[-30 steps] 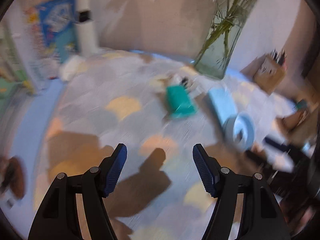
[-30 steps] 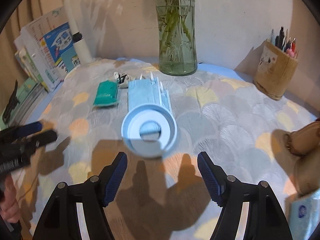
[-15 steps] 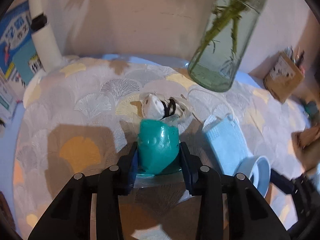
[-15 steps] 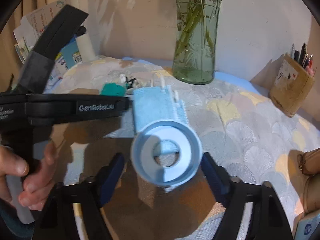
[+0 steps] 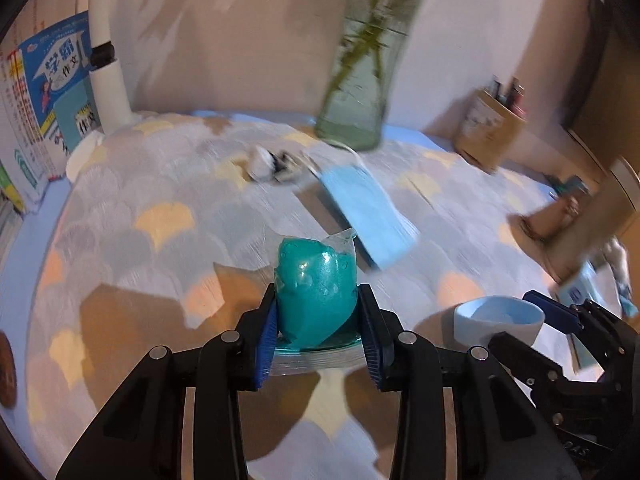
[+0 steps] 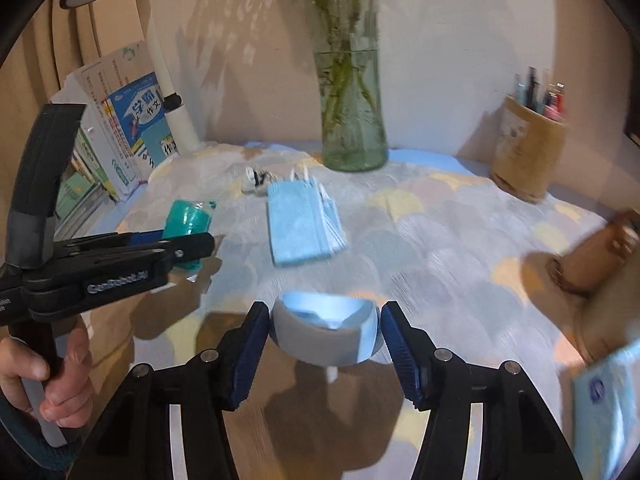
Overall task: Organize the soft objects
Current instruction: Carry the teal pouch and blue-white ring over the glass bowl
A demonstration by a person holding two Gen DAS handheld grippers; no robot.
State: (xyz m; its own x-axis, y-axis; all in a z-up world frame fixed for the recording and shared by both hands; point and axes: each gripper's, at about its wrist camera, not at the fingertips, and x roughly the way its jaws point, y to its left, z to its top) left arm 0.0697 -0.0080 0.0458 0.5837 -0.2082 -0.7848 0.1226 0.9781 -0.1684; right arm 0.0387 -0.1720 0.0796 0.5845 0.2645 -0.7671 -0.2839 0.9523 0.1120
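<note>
My left gripper (image 5: pixel 318 320) is shut on a teal soft object in clear plastic wrap (image 5: pixel 316 292) and holds it above the patterned tablecloth; the object also shows in the right wrist view (image 6: pixel 186 220). My right gripper (image 6: pixel 324 334) is shut on a pale blue soft ring-shaped cup (image 6: pixel 324 334), which also shows in the left wrist view (image 5: pixel 498 316). A stack of blue face masks (image 6: pixel 302 224) lies on the cloth ahead, also in the left wrist view (image 5: pixel 364 212). A small white and black bundle (image 6: pixel 256 180) lies behind it.
A glass vase with green stems (image 6: pixel 352 116) stands at the back. A brown pen holder (image 6: pixel 528 152) is at the back right. Books (image 6: pixel 128 120) and a white lamp post (image 6: pixel 176 120) stand at the left. A brown object (image 6: pixel 592 264) and a tissue pack (image 6: pixel 608 404) lie at the right.
My left gripper closed on the teal object and lifted it back from the bundle. My right gripper closed on the pale blue ring and tilted it so its opening faces up.
</note>
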